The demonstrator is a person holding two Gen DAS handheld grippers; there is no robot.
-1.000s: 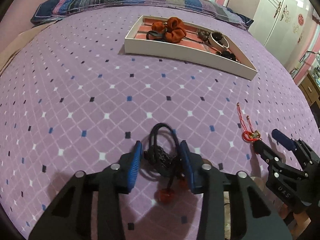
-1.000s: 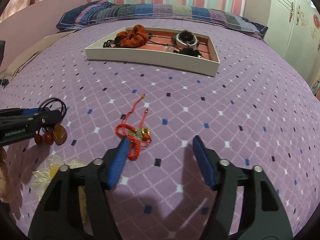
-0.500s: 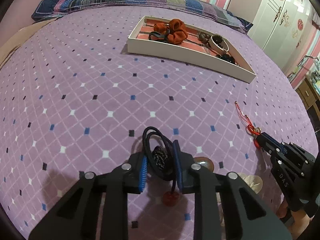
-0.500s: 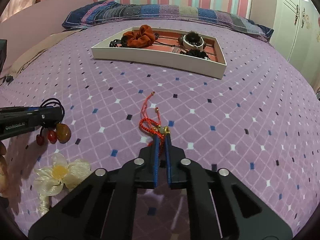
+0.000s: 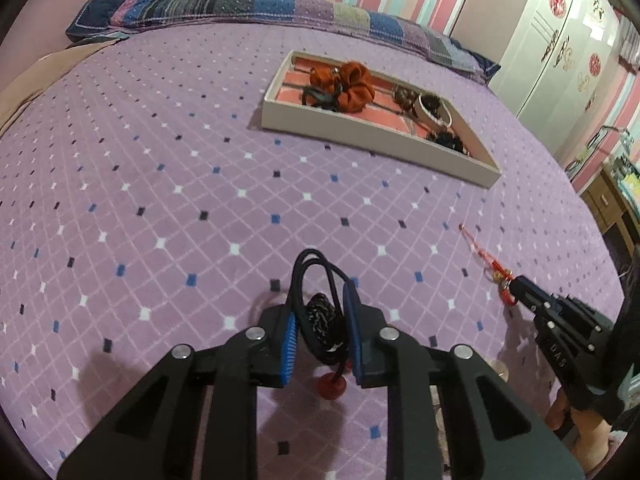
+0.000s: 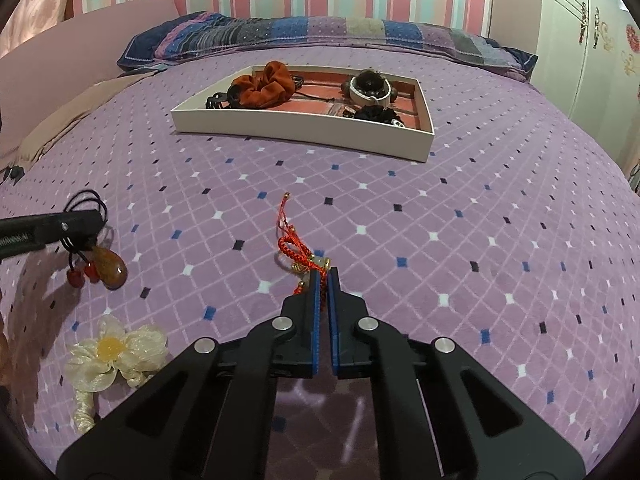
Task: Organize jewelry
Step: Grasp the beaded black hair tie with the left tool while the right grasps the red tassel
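Note:
My left gripper [image 5: 320, 312] is shut on a black cord necklace [image 5: 320, 320] and holds it above the purple bedspread; its red beads and amber pendant [image 6: 112, 266] hang below. My right gripper [image 6: 323, 276] is shut on a red braided bracelet [image 6: 294, 246] with gold beads, whose loose end trails on the bedspread. The white tray [image 5: 360, 132] with a red lining lies further back and holds an orange scrunchie [image 5: 352, 84], a white bangle [image 6: 370, 90] and dark pieces.
A cream fabric flower hair tie [image 6: 112, 354] lies on the bedspread at my near left. A striped pillow [image 6: 320, 34] lies behind the tray. A white wardrobe [image 5: 560, 40] stands at the right, past the bed's edge.
My left gripper closed on the black necklace and lifted it. My right gripper closed on the red bracelet. Both have moved nearer the tray.

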